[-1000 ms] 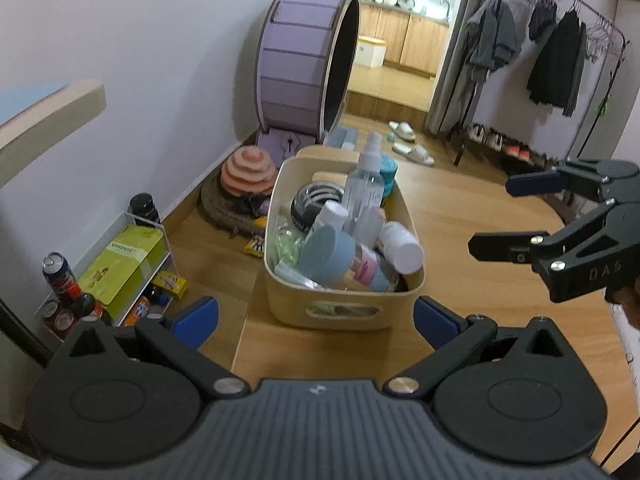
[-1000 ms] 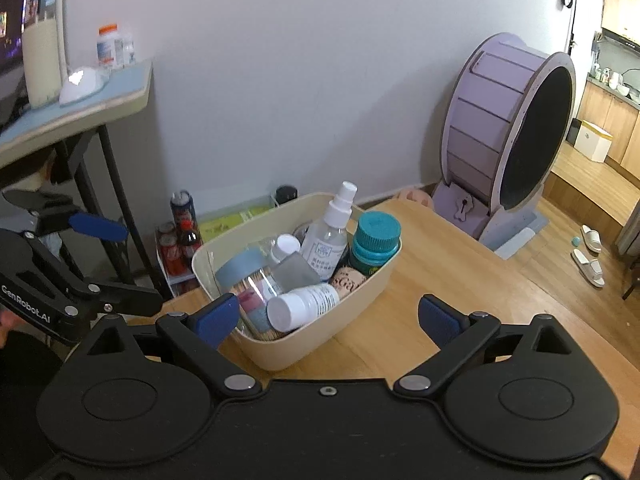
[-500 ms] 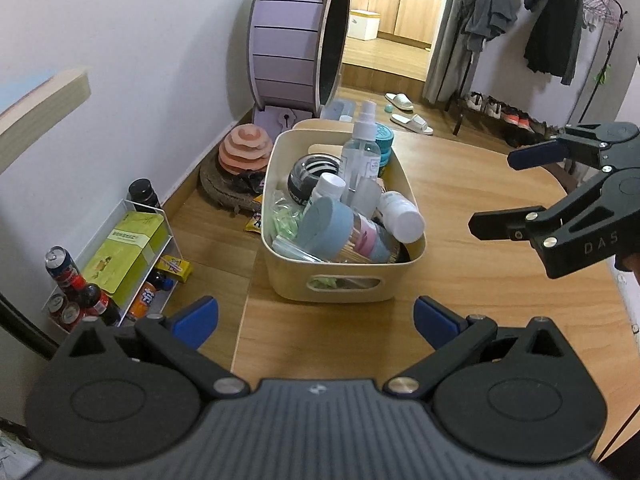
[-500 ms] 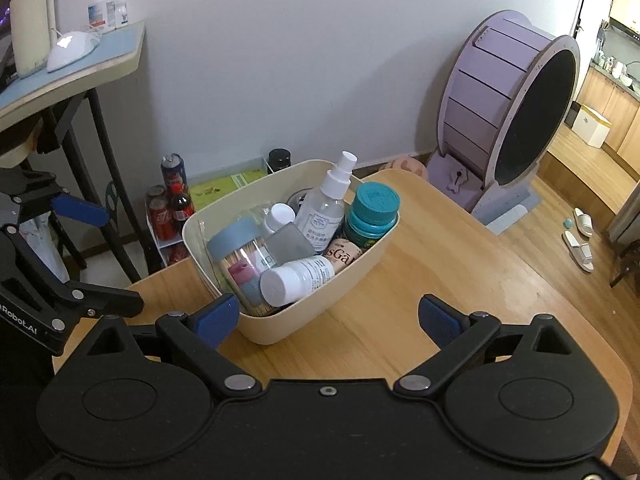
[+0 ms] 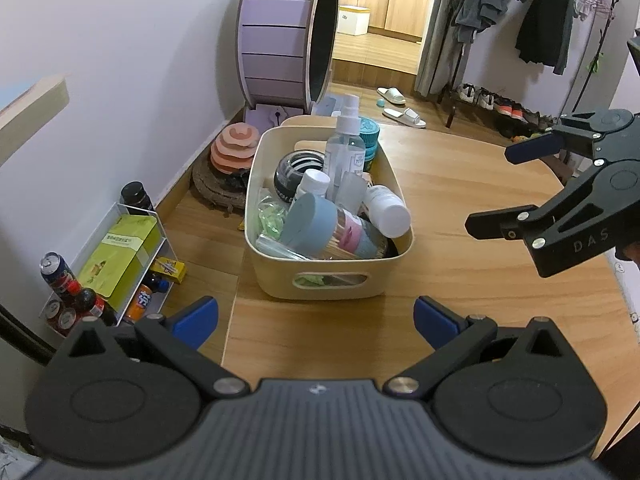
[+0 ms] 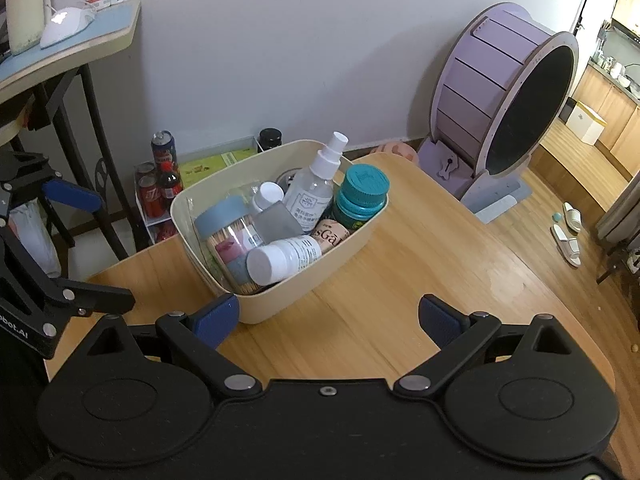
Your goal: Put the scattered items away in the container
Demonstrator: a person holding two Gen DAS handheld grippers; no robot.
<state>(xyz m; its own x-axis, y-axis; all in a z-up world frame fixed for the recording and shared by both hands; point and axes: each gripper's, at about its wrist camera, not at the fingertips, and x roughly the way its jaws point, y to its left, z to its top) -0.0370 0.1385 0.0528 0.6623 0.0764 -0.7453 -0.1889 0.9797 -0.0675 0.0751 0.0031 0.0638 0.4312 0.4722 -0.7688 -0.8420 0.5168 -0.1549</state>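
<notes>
A: Where are the items lying?
B: Inside the cream container (image 5: 328, 280) on the desk (image 5: 460, 280).
A: And the grippers?
B: The left hand-held gripper (image 5: 316, 316) and right hand-held gripper (image 6: 328, 314) are both hovering with fingers spread apart, gripping nothing.

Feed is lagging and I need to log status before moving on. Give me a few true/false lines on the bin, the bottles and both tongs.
1. Both tongs, left and right, are open and hold nothing. True.
2. The spray bottle lies flat on the table. False: it stands upright in the bin.
3. The white bottle lies on its side atop the other items in the bin. True.
4. The teal-capped jar stands on the table outside the bin. False: it is inside, at the far end.
5. No loose items show on the tabletop. True.
</notes>
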